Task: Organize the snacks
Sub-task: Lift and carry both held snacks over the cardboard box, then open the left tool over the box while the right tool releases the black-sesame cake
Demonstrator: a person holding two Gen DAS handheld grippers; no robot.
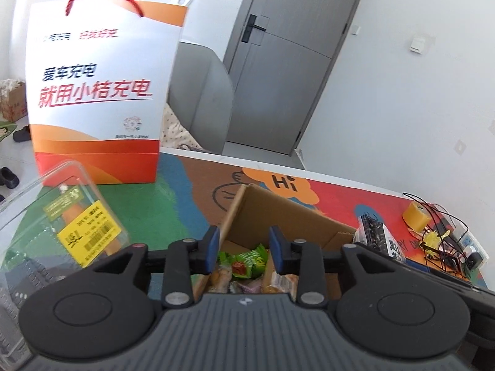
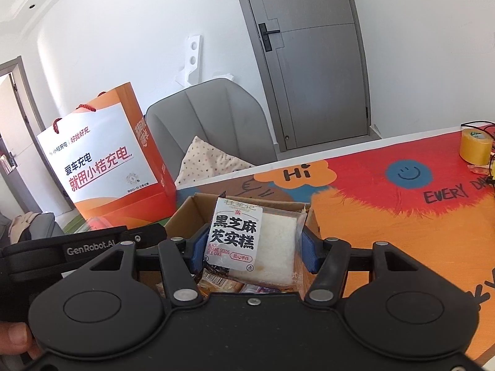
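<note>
An open cardboard box [image 1: 280,216] stands on the table and holds several wrapped snacks, among them a green packet [image 1: 247,261]. My left gripper [image 1: 244,245] hovers over the box's near side, open and empty. My right gripper [image 2: 252,247] is shut on a black sesame rice cake packet [image 2: 253,241] with a white label, held upright above the same box [image 2: 191,210]. That packet also shows at the right of the left wrist view [image 1: 380,241].
A tall orange and white paper bag [image 1: 99,99] stands at the table's far left. A clear plastic clamshell box [image 1: 62,216] with a yellow label lies left of the cardboard box. A yellow tape roll [image 2: 475,148] and tangled cables [image 1: 445,235] sit at the right. A grey chair [image 2: 210,123] stands behind the table.
</note>
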